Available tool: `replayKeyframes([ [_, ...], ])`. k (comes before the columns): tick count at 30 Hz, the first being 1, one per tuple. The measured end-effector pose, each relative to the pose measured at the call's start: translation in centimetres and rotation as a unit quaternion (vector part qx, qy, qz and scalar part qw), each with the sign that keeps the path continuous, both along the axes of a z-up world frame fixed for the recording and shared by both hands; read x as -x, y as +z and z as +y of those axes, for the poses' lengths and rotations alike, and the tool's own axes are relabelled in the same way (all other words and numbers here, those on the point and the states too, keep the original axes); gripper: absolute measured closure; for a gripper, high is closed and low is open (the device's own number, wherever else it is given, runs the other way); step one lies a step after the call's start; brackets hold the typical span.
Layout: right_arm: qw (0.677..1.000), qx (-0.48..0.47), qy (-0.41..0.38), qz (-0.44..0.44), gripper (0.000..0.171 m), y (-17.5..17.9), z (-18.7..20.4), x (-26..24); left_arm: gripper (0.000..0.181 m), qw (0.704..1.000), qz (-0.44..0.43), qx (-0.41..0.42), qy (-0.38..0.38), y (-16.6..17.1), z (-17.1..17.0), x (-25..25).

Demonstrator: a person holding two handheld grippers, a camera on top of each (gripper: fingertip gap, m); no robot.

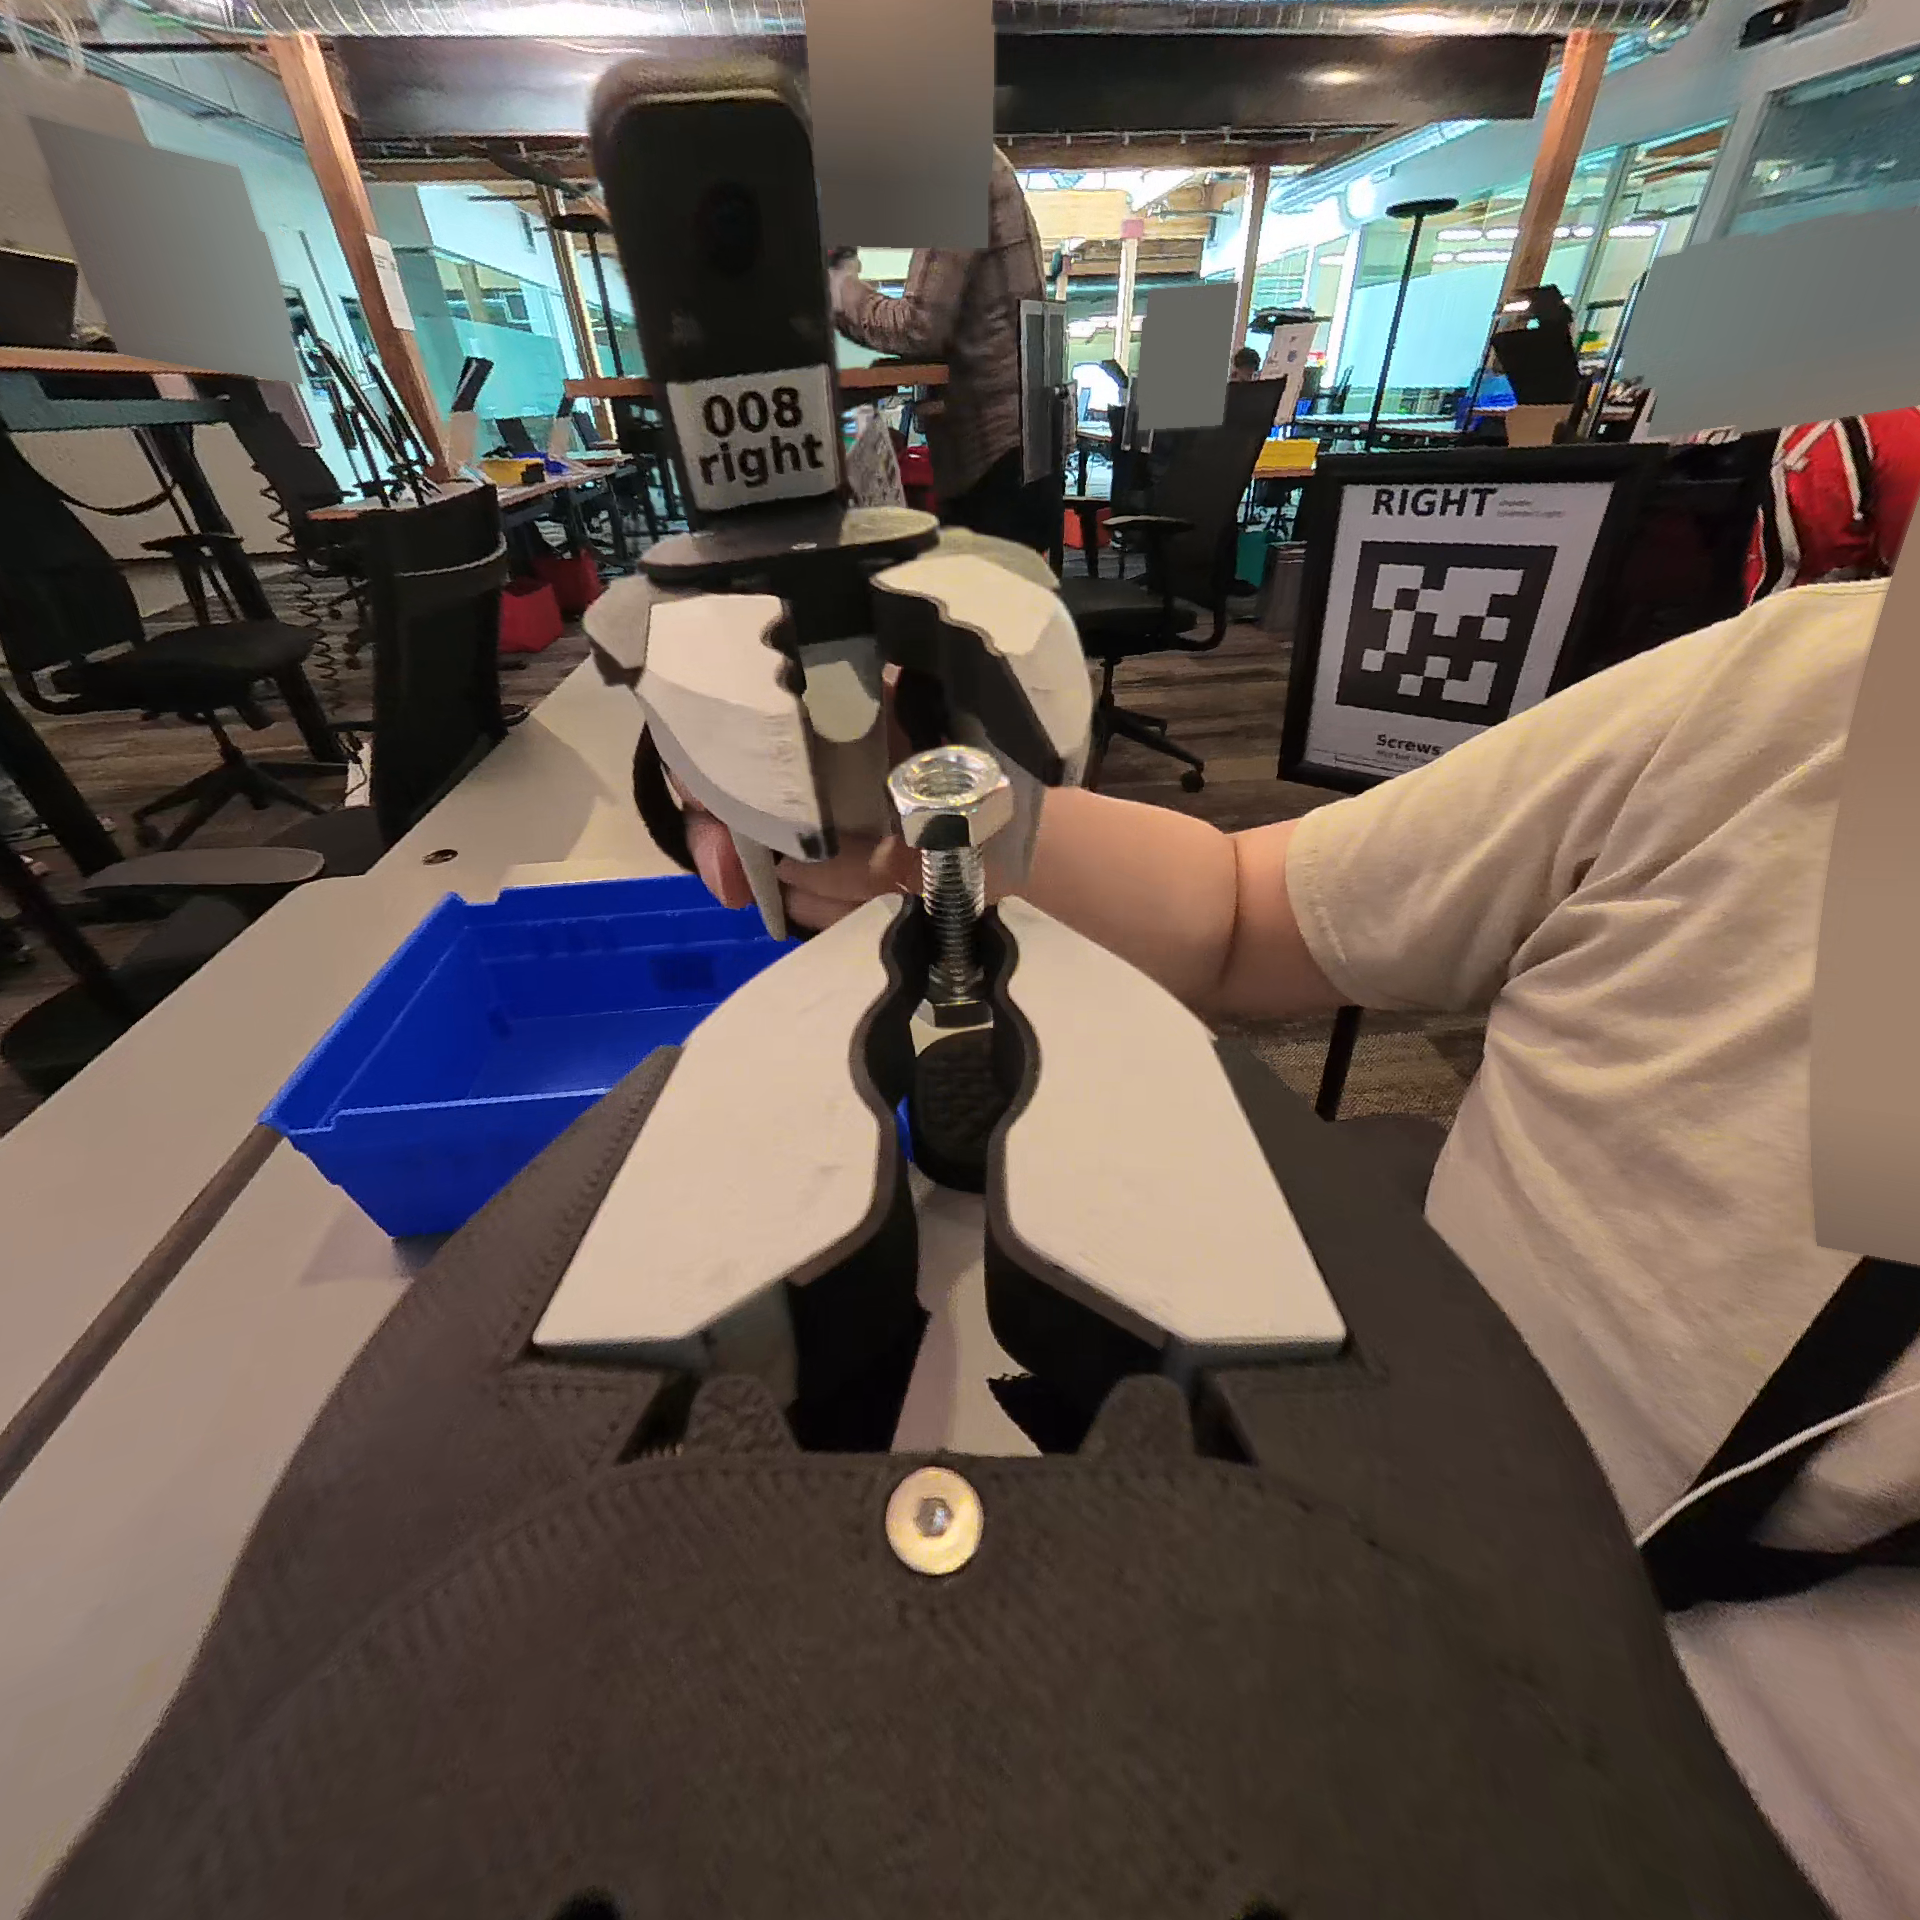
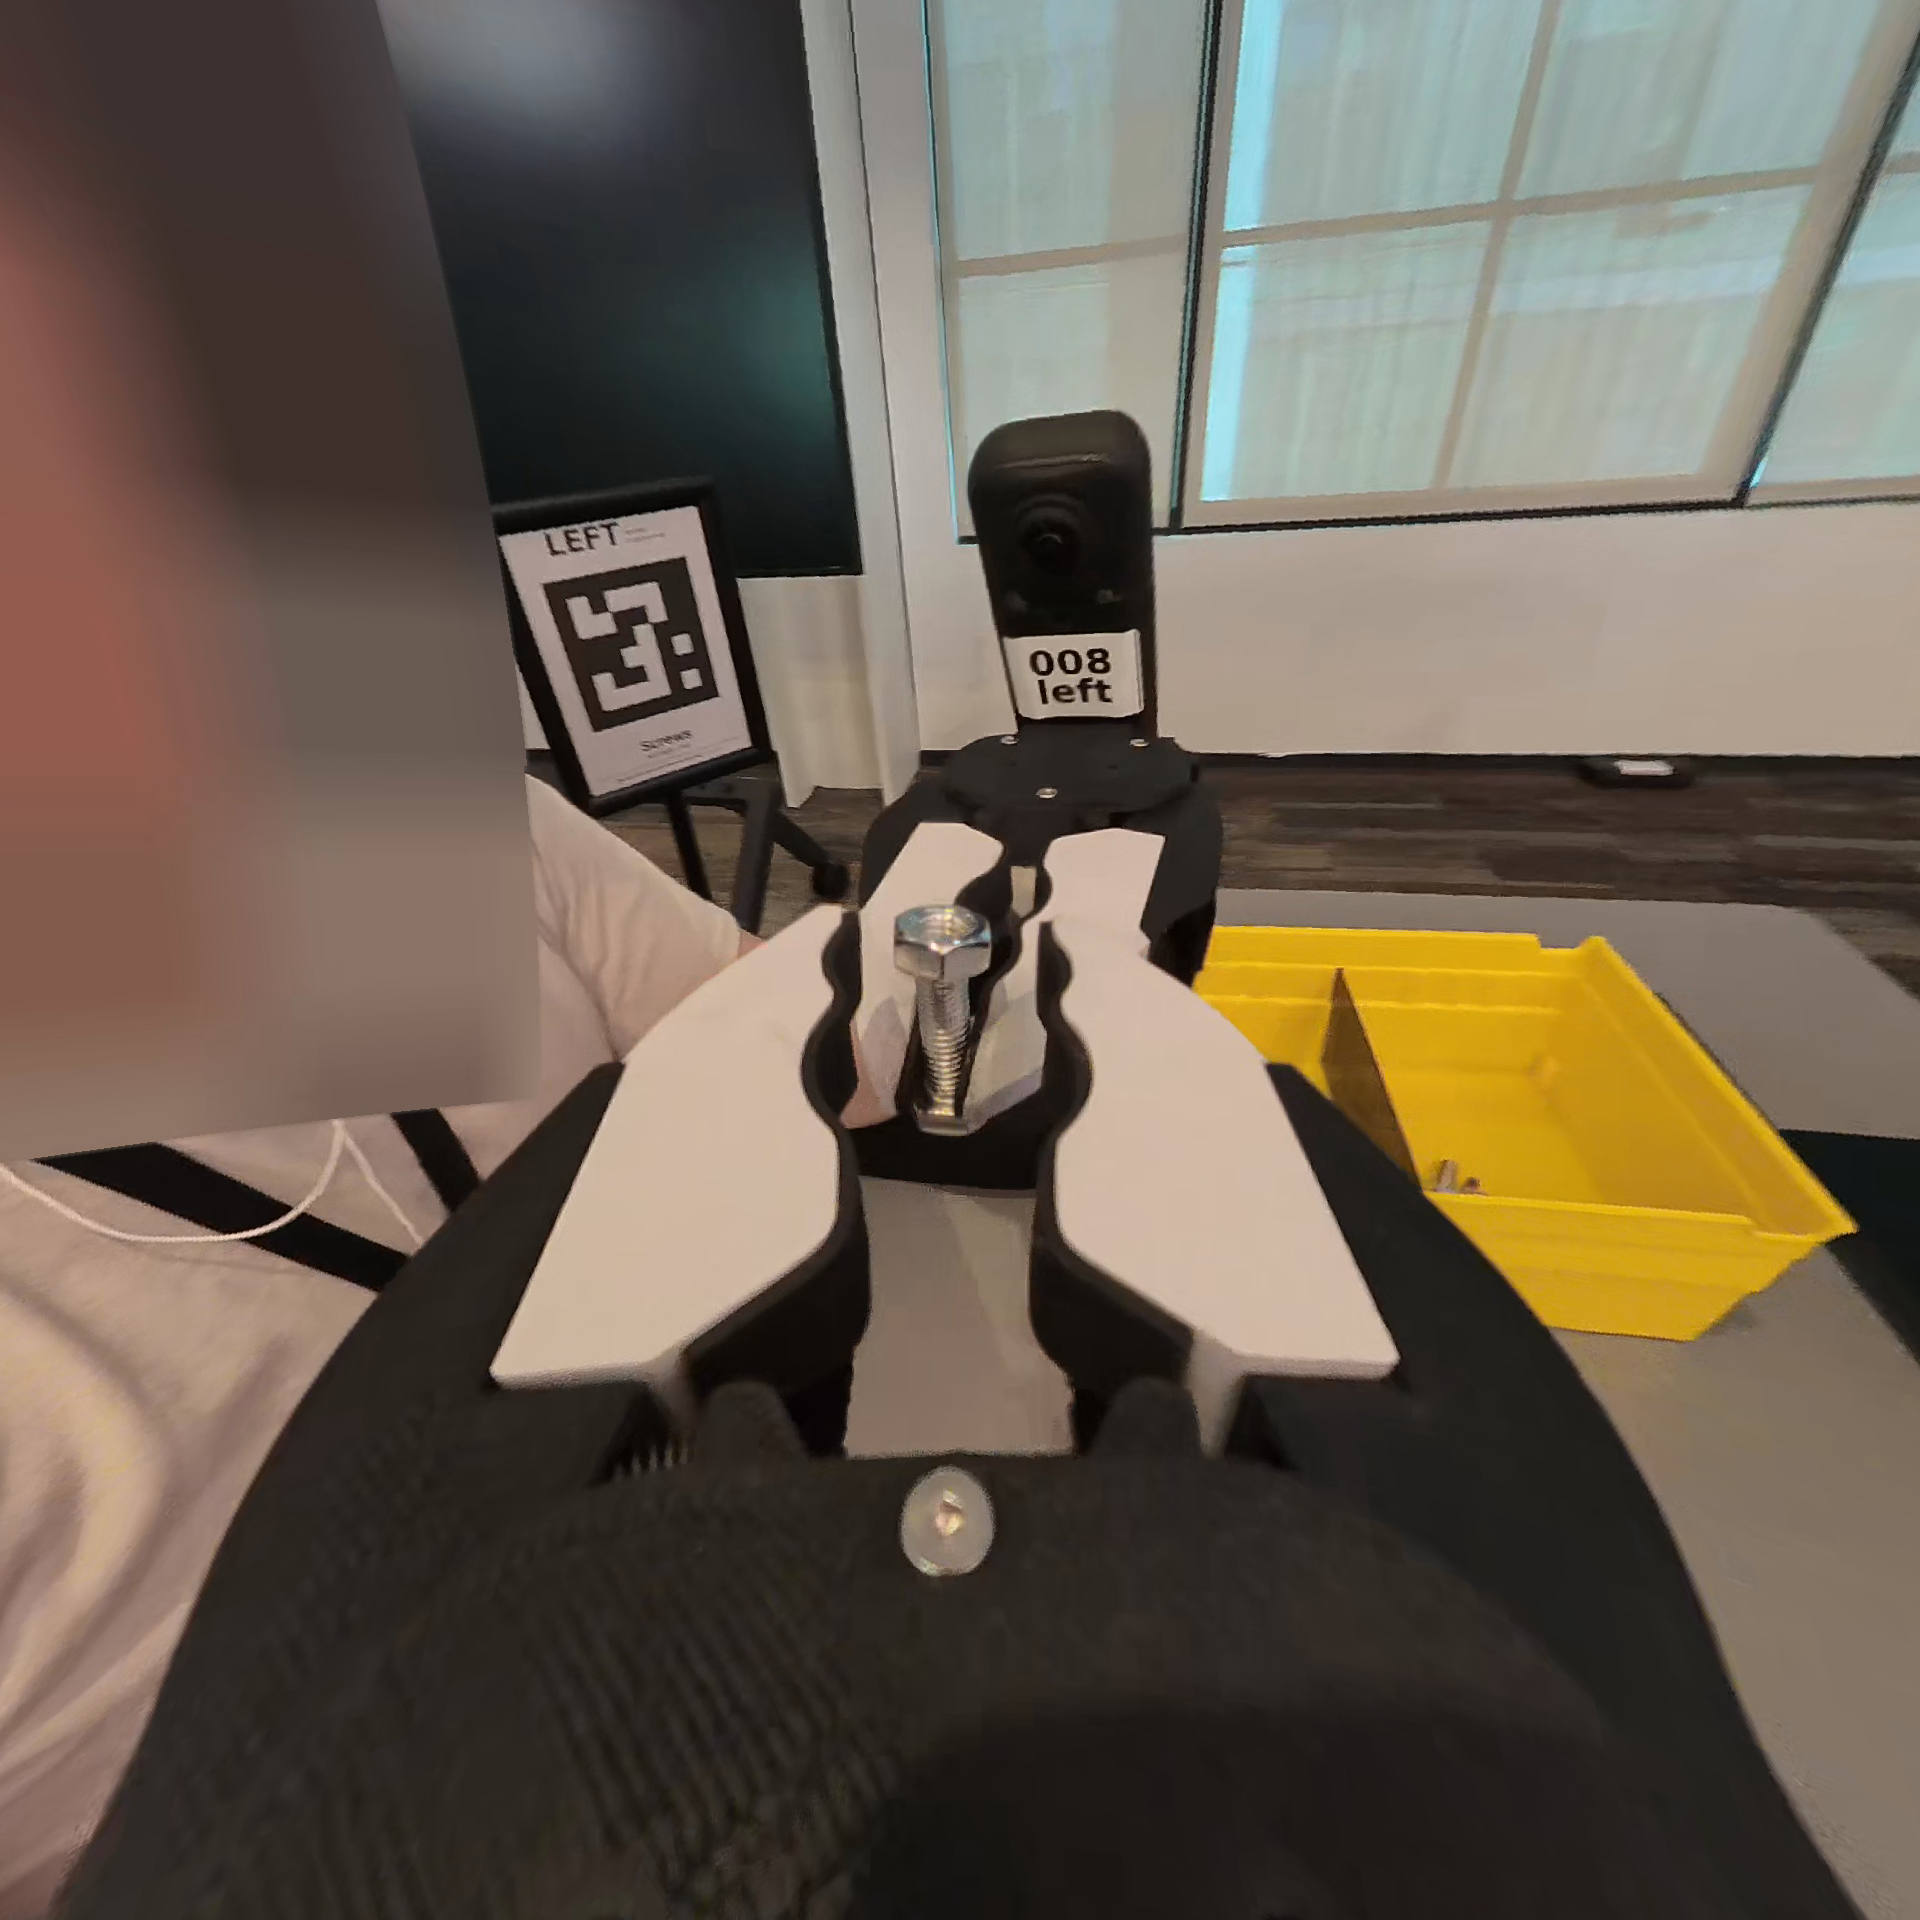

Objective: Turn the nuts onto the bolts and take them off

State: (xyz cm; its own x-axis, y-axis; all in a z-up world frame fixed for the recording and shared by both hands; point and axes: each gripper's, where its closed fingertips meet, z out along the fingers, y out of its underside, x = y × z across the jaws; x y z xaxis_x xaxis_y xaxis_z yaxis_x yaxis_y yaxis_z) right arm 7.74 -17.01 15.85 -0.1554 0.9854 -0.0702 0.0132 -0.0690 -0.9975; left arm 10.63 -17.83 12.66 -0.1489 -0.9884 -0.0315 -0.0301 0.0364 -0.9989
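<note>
A silver bolt stands upright with a hex nut threaded on its top end. My left gripper is shut on the bolt's lower shank just above its head. My right gripper faces it and is open. Its white fingers flank the nut and the bolt with a gap on each side. The left gripper also shows in the right wrist view, and the right gripper in the left wrist view.
A blue bin sits on the grey table left of the left gripper. A yellow bin with a divider and a few loose fasteners sits right of the right gripper. The person's arm and torso are close by. Framed marker signs stand behind. My left and right fingertips are right by each other.
</note>
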Motion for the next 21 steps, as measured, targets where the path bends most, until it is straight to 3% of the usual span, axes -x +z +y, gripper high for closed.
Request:
replayKeyframes([
  [6, 1.000, 0.017, 0.015, -0.008, 0.153, -0.23, -0.15, -0.28, 0.172, 1.000, 0.009, -0.003, 0.001, -0.37, 0.00, -0.24],
  [21, 0.999, -0.017, -0.017, -0.021, 0.153, -0.51, 0.00, -0.21, 0.172, 1.000, 0.009, -0.006, 0.017, -0.30, 0.22, -0.34],
])
